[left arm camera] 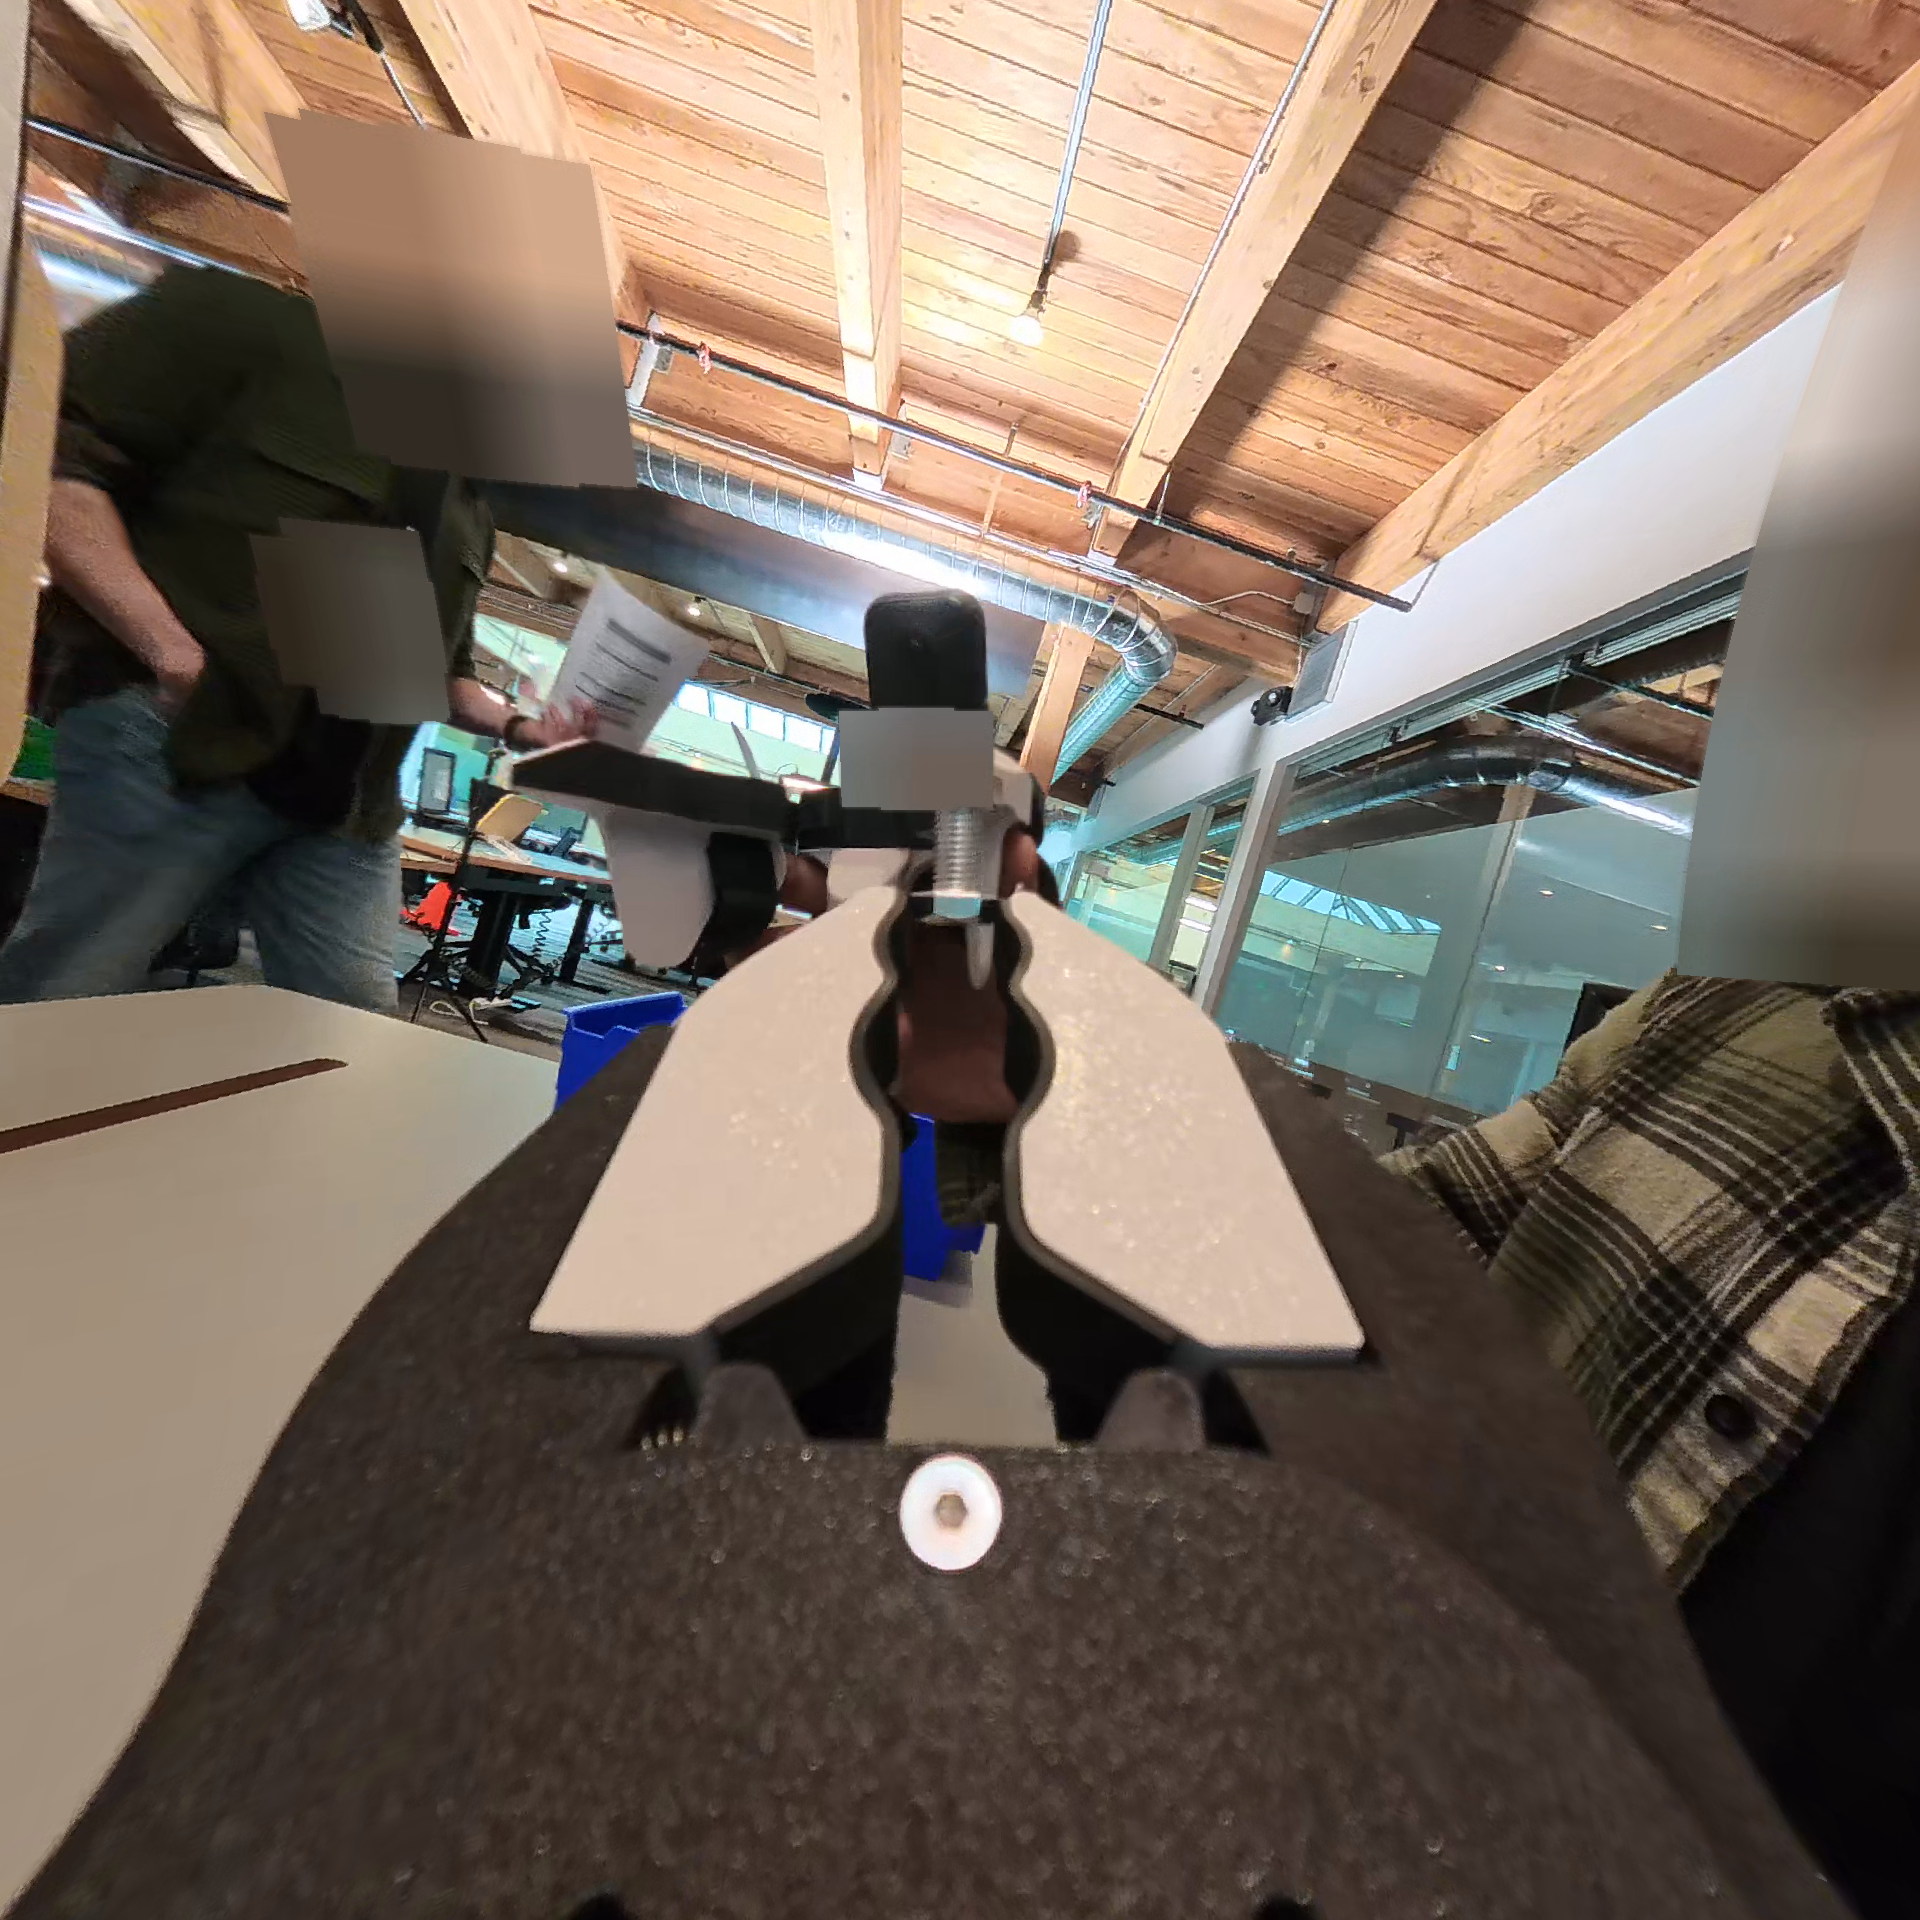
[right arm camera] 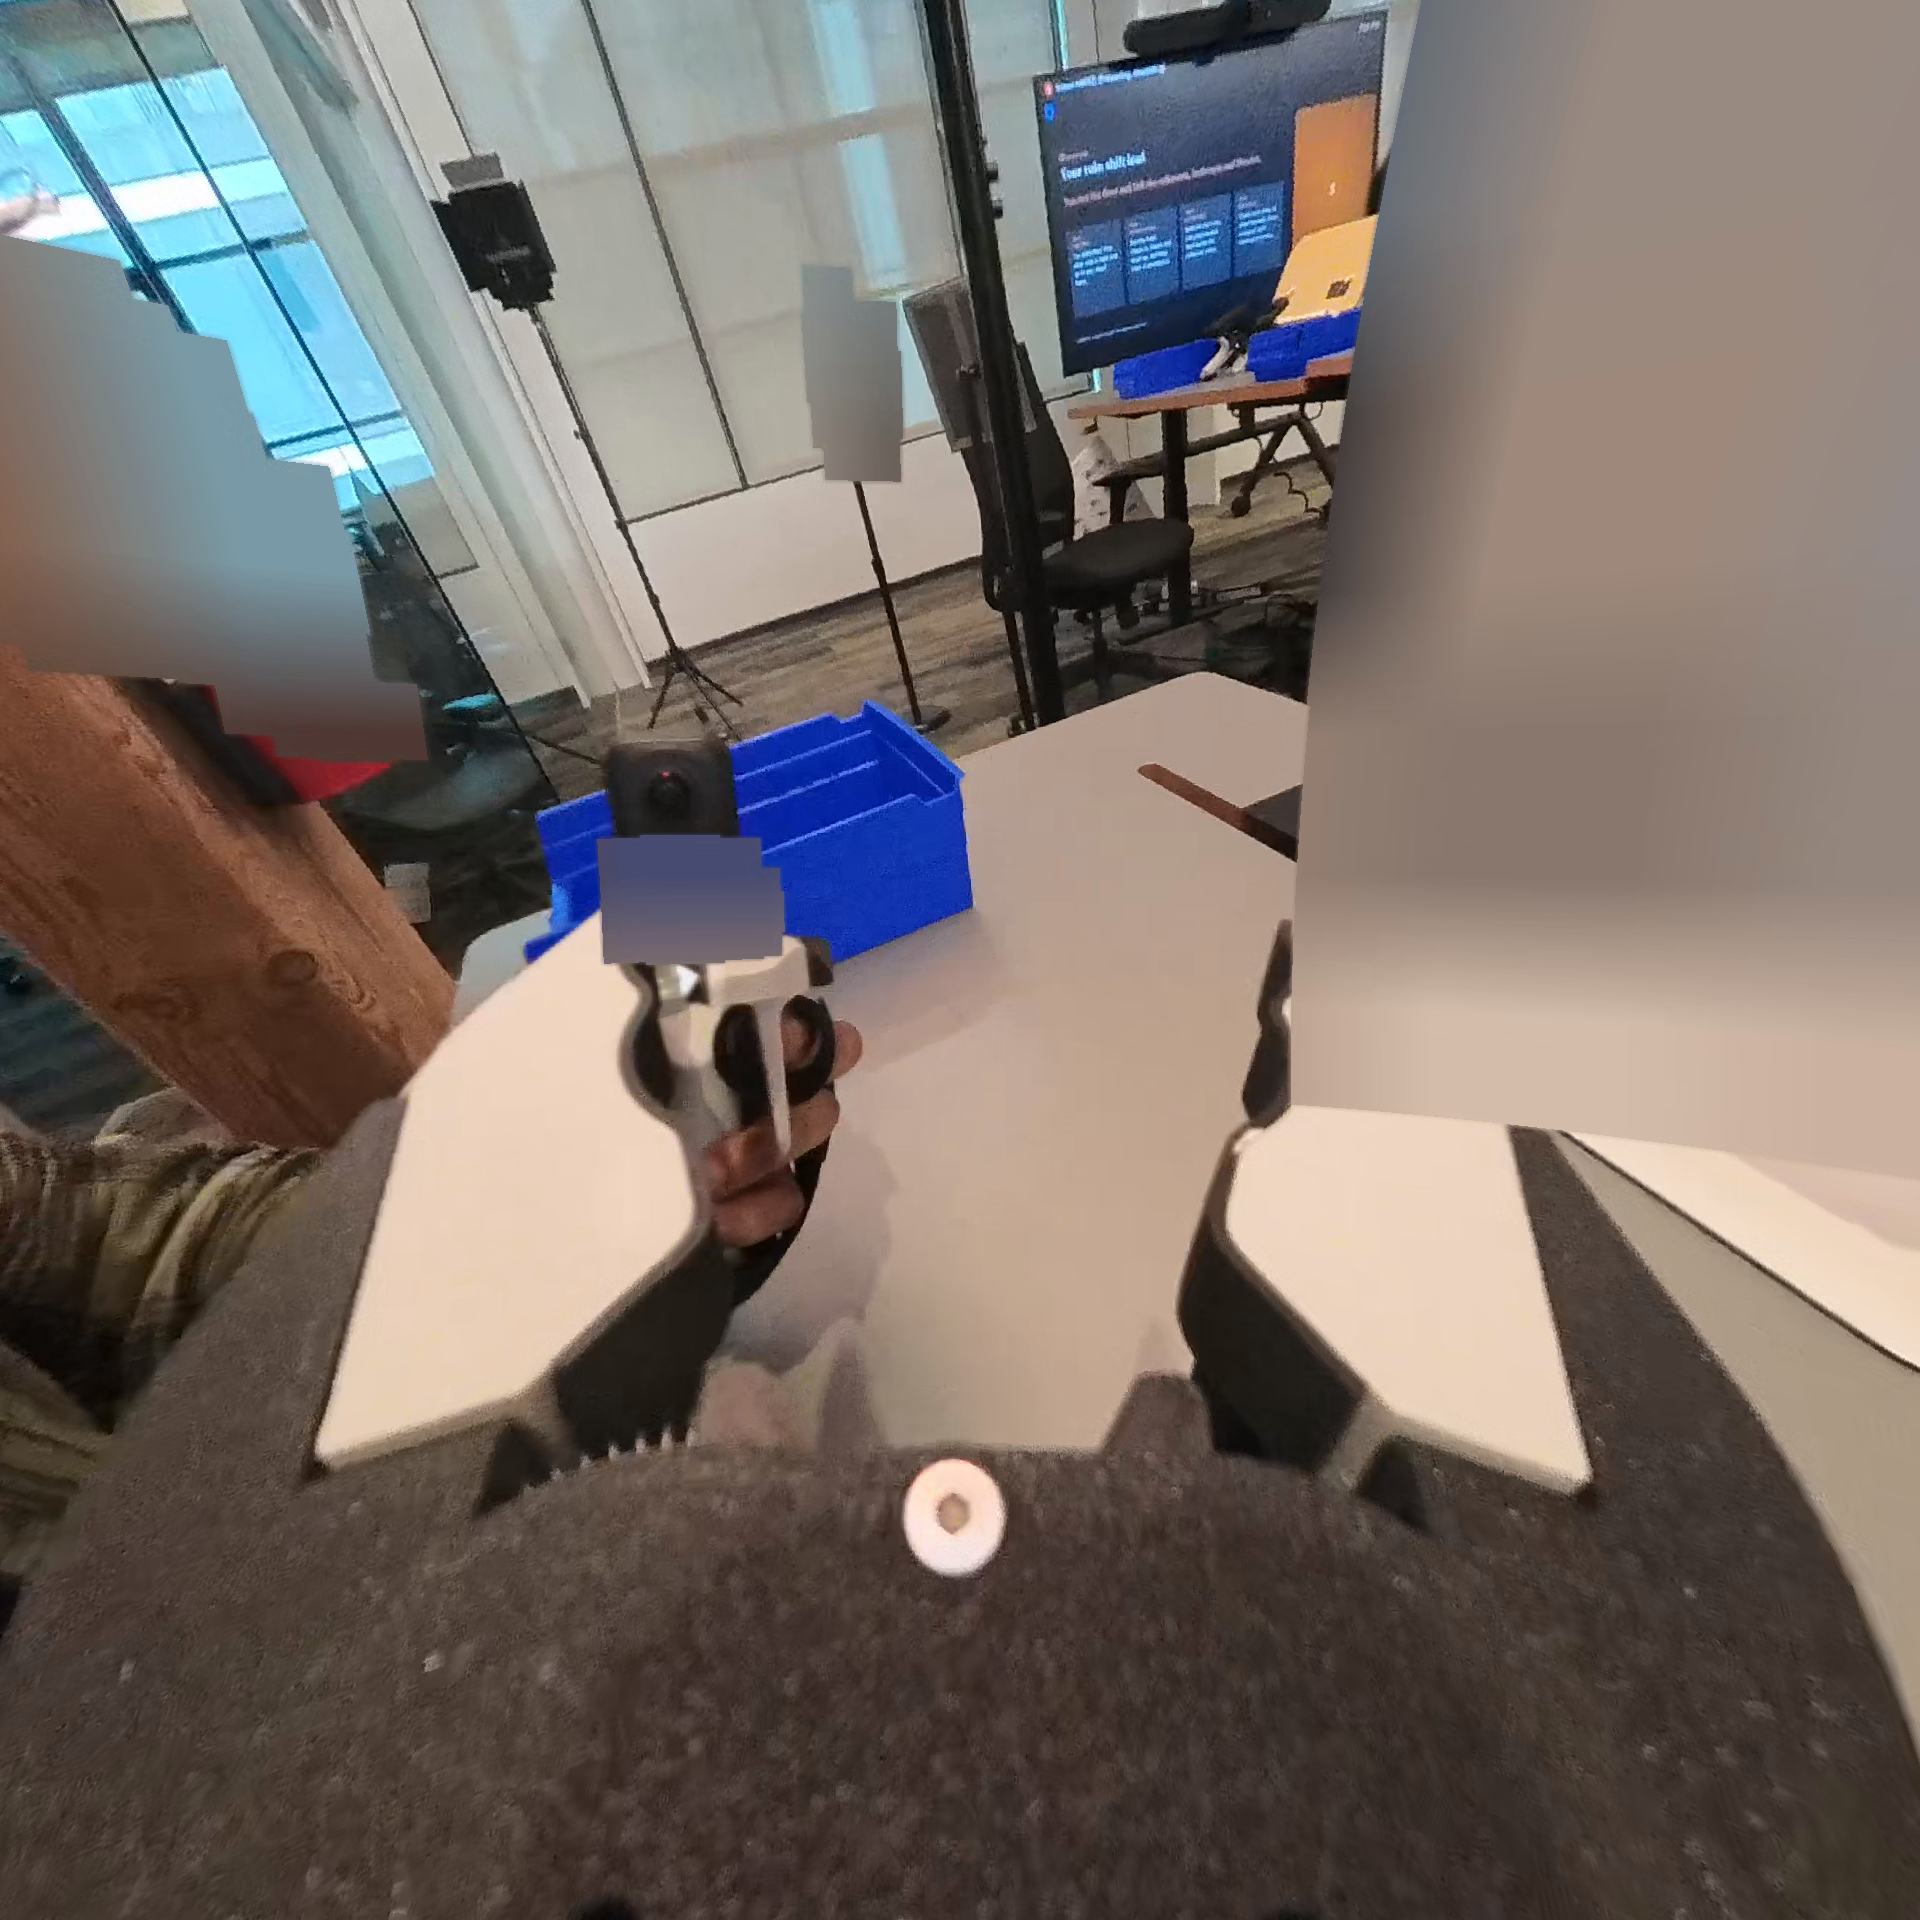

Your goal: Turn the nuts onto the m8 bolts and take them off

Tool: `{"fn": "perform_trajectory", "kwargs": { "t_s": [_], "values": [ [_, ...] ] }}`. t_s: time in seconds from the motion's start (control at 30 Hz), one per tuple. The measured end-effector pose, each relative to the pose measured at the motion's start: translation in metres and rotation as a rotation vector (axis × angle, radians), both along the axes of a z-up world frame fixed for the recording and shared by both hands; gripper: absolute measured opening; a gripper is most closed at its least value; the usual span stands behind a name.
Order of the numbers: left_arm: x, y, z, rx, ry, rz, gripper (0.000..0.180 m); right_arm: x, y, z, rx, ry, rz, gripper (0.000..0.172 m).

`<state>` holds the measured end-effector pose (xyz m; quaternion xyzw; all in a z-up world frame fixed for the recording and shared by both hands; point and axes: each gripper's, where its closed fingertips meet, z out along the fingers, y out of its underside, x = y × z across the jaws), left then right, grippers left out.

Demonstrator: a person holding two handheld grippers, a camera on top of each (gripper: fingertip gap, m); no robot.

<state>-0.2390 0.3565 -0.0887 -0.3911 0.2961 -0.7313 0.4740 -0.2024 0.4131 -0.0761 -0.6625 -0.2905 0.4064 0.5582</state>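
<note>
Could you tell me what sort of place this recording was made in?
Probably an open-plan office or workshop: exposed timber ceiling beams, glass-walled rooms, a wall-mounted dark screen and black office chair.

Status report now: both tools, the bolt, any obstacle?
Left tool shut on bolt head, threads up. Right tool wide open, empty. No nut visible. Nothing between them.

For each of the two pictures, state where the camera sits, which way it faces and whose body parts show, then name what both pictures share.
Left wrist view: sits behind the left claw, tilted up toward the wooden ceiling; claw grips a bolt; plaid sleeve shows.
Right wrist view: sits behind the open right claw, looking down across the white table; a hand holding the other claw shows.
Shared: blue bin, table, each other's claw.
</note>
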Motion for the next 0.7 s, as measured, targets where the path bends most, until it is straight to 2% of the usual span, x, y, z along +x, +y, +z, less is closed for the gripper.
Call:
{"fn": "perform_trajectory", "kwargs": {
  "t_s": [0.17,0.2,0.23,0.33,0.47,0.53,0.6,0.7],
  "values": [
    [0.003,-0.003,0.001,0.005,0.001,-0.017,0.015,-0.026,-0.01,-0.004,0.012,-0.057,0.064,0.11],
    [0.003,-0.003,0.001,0.006,0.003,-0.013,0.015,-0.021,-0.005,-0.006,0.015,-0.075,0.037,0.114],
    [0.002,-0.003,0.001,0.011,0.003,-0.01,0.015,-0.012,-0.001,-0.007,0.01,-0.076,0.01,0.109],
    [0.001,-0.003,0.001,0.016,0.007,-0.003,0.015,0.004,-0.001,0.001,0.009,-0.012,0.004,0.109],
    [0.005,-0.004,0.001,0.012,0.007,-0.024,0.014,-0.025,-0.017,0.003,0.021,-0.034,0.089,0.11],
    [0.006,-0.006,0.001,0.015,0.009,-0.018,0.015,-0.018,-0.008,-0.002,0.025,-0.074,0.041,0.113],
    [0.003,-0.006,0.002,0.019,0.005,-0.016,0.015,0.0,0.0,-0.004,0.009,-0.063,-0.006,0.109],
    [0.002,-0.004,0.002,0.021,0.007,-0.011,0.015,0.002,-0.007,0.005,0.007,0.003,0.024,0.108]
  ]
}}
